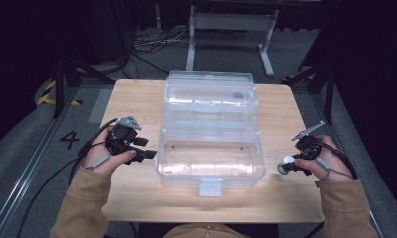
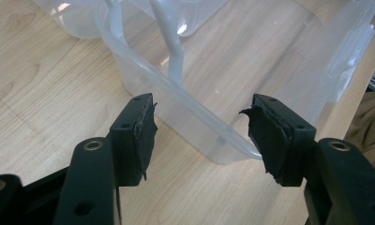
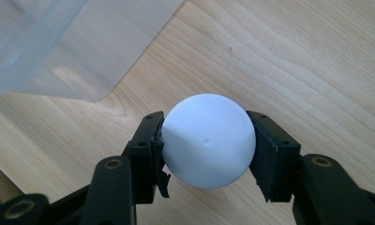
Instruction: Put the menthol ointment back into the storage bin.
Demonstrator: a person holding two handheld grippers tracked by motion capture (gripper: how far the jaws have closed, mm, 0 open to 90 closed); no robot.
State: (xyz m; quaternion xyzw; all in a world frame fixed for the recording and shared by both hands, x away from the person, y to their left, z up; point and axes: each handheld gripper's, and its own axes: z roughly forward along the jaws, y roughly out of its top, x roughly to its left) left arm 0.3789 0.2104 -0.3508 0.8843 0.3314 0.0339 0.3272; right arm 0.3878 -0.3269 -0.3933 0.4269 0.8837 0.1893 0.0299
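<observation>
A clear plastic box [image 1: 210, 158] stands open in the middle of the wooden table, its lid [image 1: 210, 96] folded back behind it. To the box's right, my right gripper [image 1: 285, 166] is shut on a white ball [image 1: 288, 160]. In the right gripper view the ball [image 3: 208, 140] sits squeezed between both pads, above the bare wood. My left gripper [image 1: 149, 153] is at the box's left side, open. In the left gripper view its jaws [image 2: 202, 133] straddle a corner of the box [image 2: 223, 93] without touching it.
The wooden table [image 1: 137, 99] has bare room to the left and right of the box. A white latch tab [image 1: 211, 187] sticks out at the box's front. Beyond the table lie cables and a metal stand [image 1: 231, 29] on grey floor.
</observation>
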